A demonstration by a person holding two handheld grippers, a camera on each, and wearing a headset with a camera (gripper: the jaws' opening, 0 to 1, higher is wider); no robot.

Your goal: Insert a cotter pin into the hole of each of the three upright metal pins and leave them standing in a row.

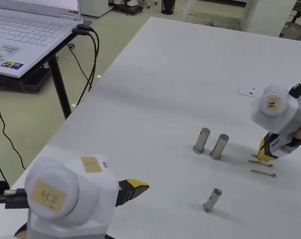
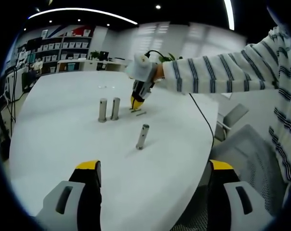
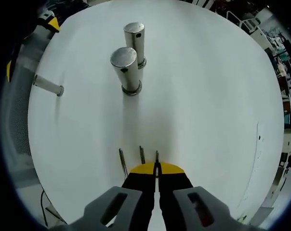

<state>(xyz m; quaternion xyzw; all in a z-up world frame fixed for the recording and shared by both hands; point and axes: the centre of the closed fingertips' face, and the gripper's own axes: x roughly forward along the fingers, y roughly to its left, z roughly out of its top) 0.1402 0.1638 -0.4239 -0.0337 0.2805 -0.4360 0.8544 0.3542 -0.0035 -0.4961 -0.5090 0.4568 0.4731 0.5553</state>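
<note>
Toward the worktop's (image 1: 155,99) right side, well in from its left edge, your right gripper (image 3: 156,166) sits low at the surface with its jaws closed on what looks like the end of one cotter pin (image 3: 156,155). A spare cotter (image 3: 141,155) lies just beside it, and a second spare (image 3: 121,162) lies just past that. Ahead stand two pins, the near pin (image 3: 125,70) and the far pin (image 3: 135,43), close together. The third pin (image 1: 212,200) stands apart, nearer the front edge. Your left gripper (image 2: 155,168) hangs wide open and empty over the near left corner, well away from all of them. That gap is probably the main risk: the pins appear to stand free, so pushing a cotter against one with nothing bracing it could tip it, and the near pin could knock over its neighbour. Your hold also looks thin, right at the cotter's end, so it may swivel or slip as you lift. A low sweep could drag the spares along. Check which way the hole faces before committing.
</note>
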